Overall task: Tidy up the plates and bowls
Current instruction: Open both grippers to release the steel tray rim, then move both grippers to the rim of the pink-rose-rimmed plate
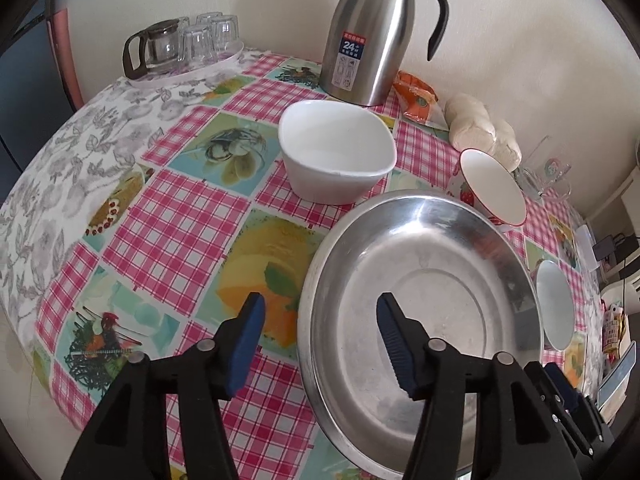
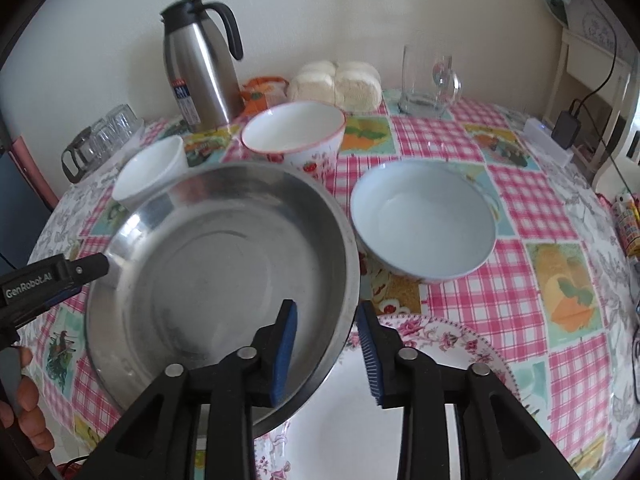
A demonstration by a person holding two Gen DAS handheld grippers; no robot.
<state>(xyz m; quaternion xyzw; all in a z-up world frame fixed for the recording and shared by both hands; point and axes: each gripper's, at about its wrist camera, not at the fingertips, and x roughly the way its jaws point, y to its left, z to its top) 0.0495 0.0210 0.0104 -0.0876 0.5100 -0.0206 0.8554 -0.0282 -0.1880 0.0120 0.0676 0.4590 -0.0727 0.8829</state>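
Left wrist view: the left gripper (image 1: pixel 320 312) points down at a patterned tablecloth (image 1: pixel 180 220), its jaws spread apart and grasping nothing. The near rim of a steel plate (image 1: pixel 420 312) lies between the 2 blue pads, touching neither — the right pad hangs over the plate's inside, the left pad over bare cloth. Beyond the plate stand a white square bowl (image 1: pixel 336 152) and a strawberry bowl (image 1: pixel 494 188), each on its own. A pale blue bowl (image 1: pixel 554 304) sits at the right edge.

Right wrist view: the right gripper (image 2: pixel 328 316) straddles the steel plate's right rim with its jaws parted, the pads apparently clear of the metal. The plate rests partly on a floral plate (image 2: pixel 440 340) — so stacking seems begun. The 3 bowls remain separate; nesting them looks still to do.
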